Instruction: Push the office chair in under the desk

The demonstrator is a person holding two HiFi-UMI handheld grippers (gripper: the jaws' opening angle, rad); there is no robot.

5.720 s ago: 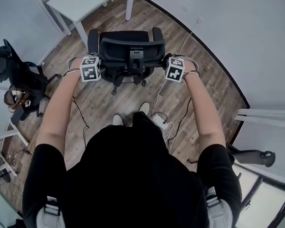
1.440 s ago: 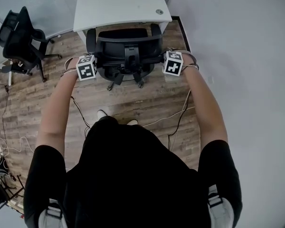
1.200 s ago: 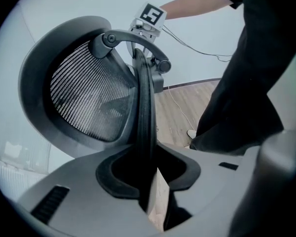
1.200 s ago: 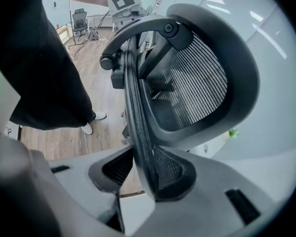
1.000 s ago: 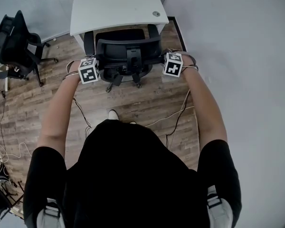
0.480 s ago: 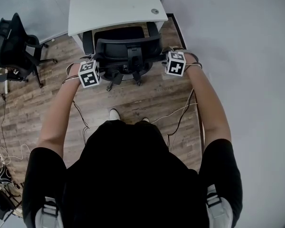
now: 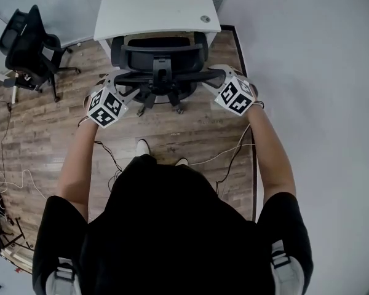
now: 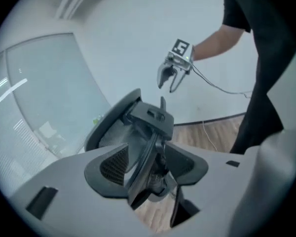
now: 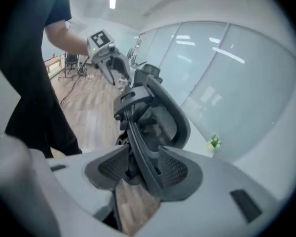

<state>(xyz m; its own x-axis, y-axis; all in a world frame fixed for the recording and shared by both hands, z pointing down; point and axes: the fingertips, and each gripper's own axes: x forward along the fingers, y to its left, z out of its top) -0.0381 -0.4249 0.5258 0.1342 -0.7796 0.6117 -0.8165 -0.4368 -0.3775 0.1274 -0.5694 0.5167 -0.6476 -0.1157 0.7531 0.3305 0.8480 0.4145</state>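
Note:
The black office chair (image 7: 158,60) stands with its seat tucked under the white desk (image 7: 154,8); its backrest faces me. My left gripper (image 7: 124,82) sits just off the backrest's left end, jaws opening, pads clear of it. My right gripper (image 7: 210,78) is open just off the right end. In the left gripper view the left gripper (image 8: 148,169) frames the chair (image 8: 143,117) edge-on between spread pads, untouched. The right gripper view shows the same for the right gripper (image 9: 145,169) and the chair (image 9: 153,112).
A second black chair (image 7: 27,42) stands at the left on the wood floor. Cables (image 7: 227,152) trail over the floor by the person's feet. A grey wall (image 7: 307,103) runs along the right, close to the desk. Frosted glass lies behind the desk.
The chair has rolled in under the desk with both grippers on its backrest. Both grippers have since opened and drawn back and outward from the backrest ends.

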